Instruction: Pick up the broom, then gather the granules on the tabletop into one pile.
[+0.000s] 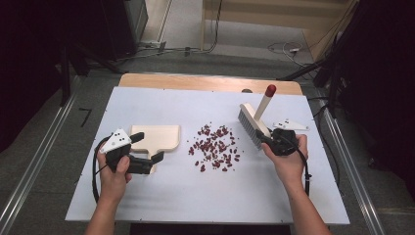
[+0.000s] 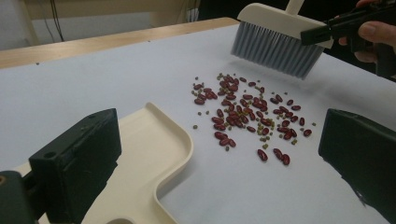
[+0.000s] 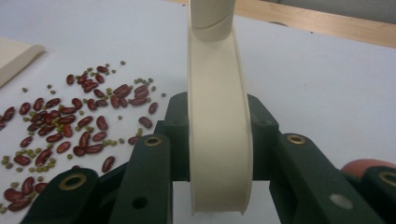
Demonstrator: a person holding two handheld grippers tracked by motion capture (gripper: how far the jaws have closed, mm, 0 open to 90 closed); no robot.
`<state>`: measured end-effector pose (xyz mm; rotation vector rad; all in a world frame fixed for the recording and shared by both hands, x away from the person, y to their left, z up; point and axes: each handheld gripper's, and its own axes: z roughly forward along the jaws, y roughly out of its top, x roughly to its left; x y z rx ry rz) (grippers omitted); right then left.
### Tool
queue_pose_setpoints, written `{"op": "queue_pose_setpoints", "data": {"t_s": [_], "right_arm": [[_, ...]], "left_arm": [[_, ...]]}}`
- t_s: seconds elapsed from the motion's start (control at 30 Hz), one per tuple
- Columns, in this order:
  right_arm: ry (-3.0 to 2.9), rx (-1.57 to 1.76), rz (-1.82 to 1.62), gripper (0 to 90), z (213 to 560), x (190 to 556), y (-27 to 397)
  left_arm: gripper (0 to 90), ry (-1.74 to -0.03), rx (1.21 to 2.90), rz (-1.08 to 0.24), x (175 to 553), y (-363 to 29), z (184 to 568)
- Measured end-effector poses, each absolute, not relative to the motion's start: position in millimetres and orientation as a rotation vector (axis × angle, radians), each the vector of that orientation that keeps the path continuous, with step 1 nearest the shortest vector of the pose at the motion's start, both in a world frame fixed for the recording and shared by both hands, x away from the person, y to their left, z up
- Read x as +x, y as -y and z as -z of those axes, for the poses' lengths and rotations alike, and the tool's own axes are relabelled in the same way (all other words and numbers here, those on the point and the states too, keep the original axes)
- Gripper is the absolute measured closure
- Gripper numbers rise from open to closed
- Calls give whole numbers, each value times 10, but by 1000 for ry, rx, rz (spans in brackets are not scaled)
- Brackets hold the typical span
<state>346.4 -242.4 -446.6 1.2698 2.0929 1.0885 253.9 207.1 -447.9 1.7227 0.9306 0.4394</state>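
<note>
Overhead, brush (image 1: 253,123) pinched in right gripper (image 1: 268,139), red-tipped handle slanting up and away, bristles toward beans (image 1: 215,147).

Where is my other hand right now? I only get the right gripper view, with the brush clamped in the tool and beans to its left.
Observer: The left tool stands open over the handle end of the dustpan, with nothing clamped.
Operator: And are the bristles down yet?
Observer: In the left gripper view the brush seems to hang just off the table, on the far side of the beans from the dustpan.
</note>
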Motion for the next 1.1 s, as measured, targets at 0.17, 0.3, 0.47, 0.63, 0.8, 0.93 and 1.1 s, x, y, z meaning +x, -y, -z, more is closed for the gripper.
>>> {"op": "queue_pose_setpoints", "data": {"t_s": [0.17,0.3,0.47,0.63,0.8,0.93,1.1], "right_arm": [[-2087,1280,-1035,666,4522,3488,2401],[-2103,1247,-1004,666,4579,3487,2317],[-2120,1205,-986,666,4594,3453,2194],[-2136,1158,-984,666,4636,3386,2078],[-2155,1124,-985,665,4641,3322,1991],[-2177,1101,-1003,666,4633,3275,1909],[-2200,1052,-990,666,4641,3220,1804]], "left_arm": [[0,-936,1728,-443,2546,-2074,4483],[0,-934,1738,-442,2552,-2063,4491],[0,-932,1752,-434,2559,-2037,4501],[0,-929,1754,-433,2565,-2022,4505],[0,-931,1754,-431,2572,-2023,4507],[0,-931,1755,-433,2573,-2024,4508],[0,-937,1754,-433,2570,-2032,4507]]}}
